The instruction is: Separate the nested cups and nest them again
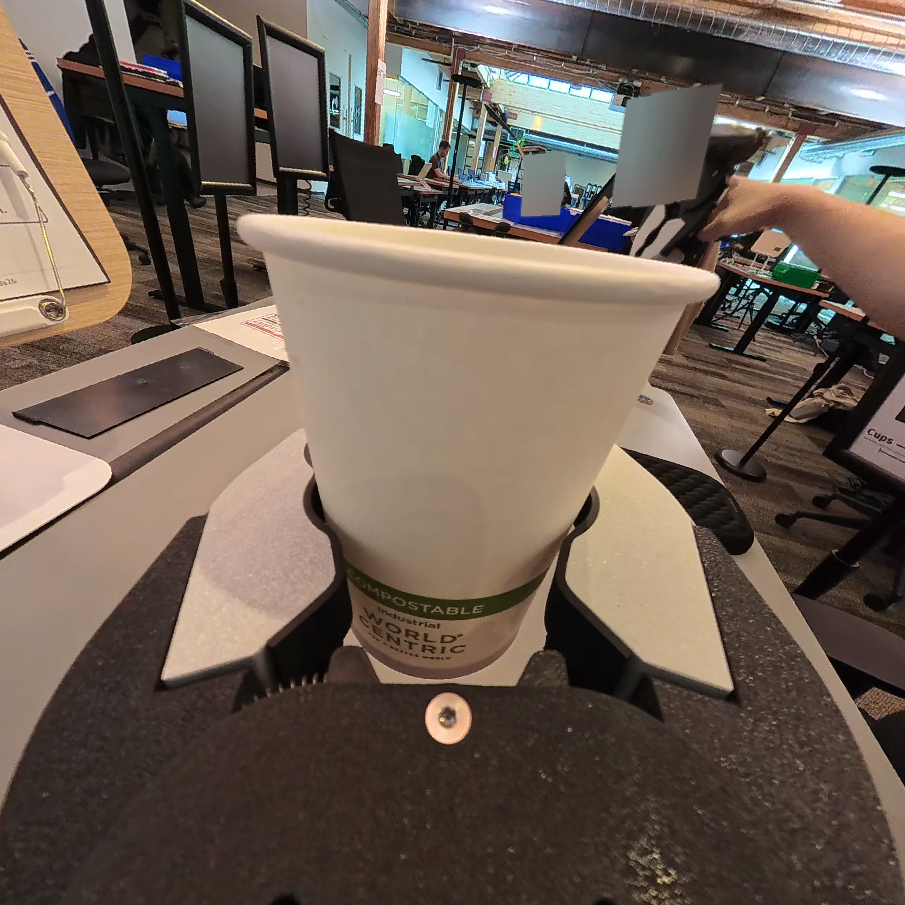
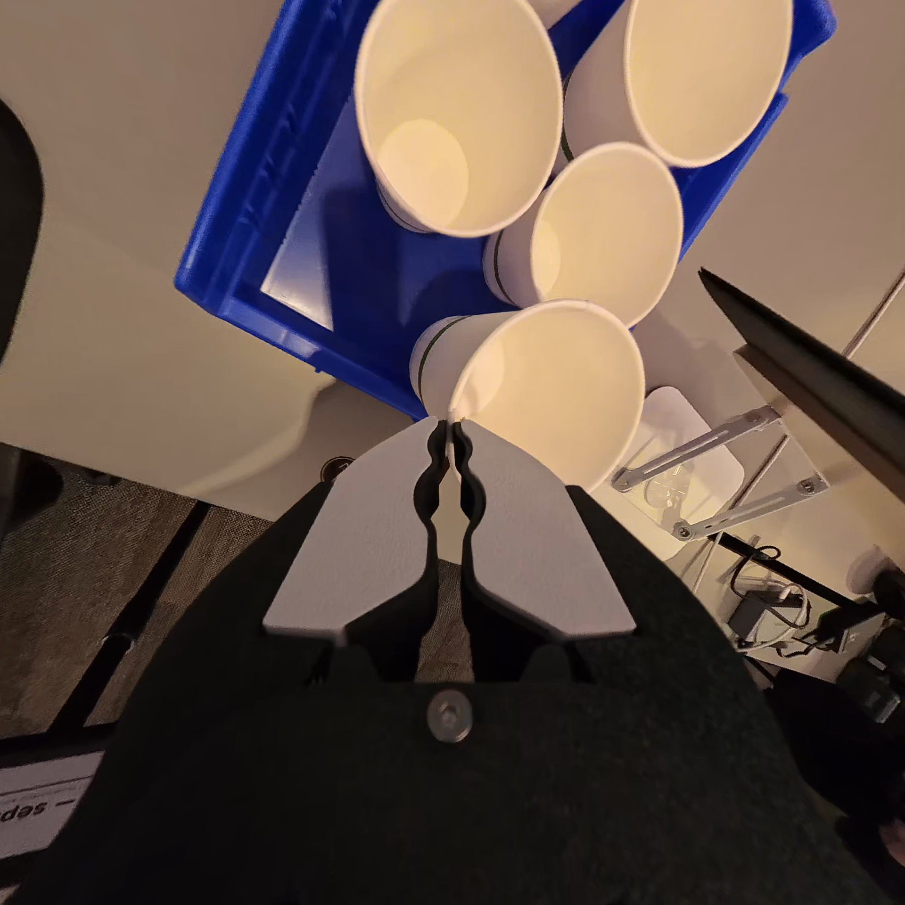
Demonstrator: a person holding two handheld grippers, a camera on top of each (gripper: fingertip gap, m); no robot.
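My left gripper (image 1: 453,494) is shut on the lower part of an upright white paper cup (image 1: 460,382) with a green band, a finger on each side, above the grey table (image 1: 73,612). In the right wrist view, my right gripper (image 2: 448,428) is shut on the rim of another white paper cup (image 2: 548,392), which tilts over the near edge of a blue bin (image 2: 235,245). Three more white cups (image 2: 460,117) (image 2: 607,230) (image 2: 700,78) stand in the bin. A person's arm (image 1: 808,230) with the right gripper shows far right in the left wrist view.
A black flat plate (image 1: 127,392) and a white tray (image 1: 44,485) lie on the table to the left. A black chair back (image 1: 695,494) is at the right edge. A metal bracket stand (image 2: 710,470), cables (image 2: 764,602) and a dark bar (image 2: 808,352) lie right of the bin.
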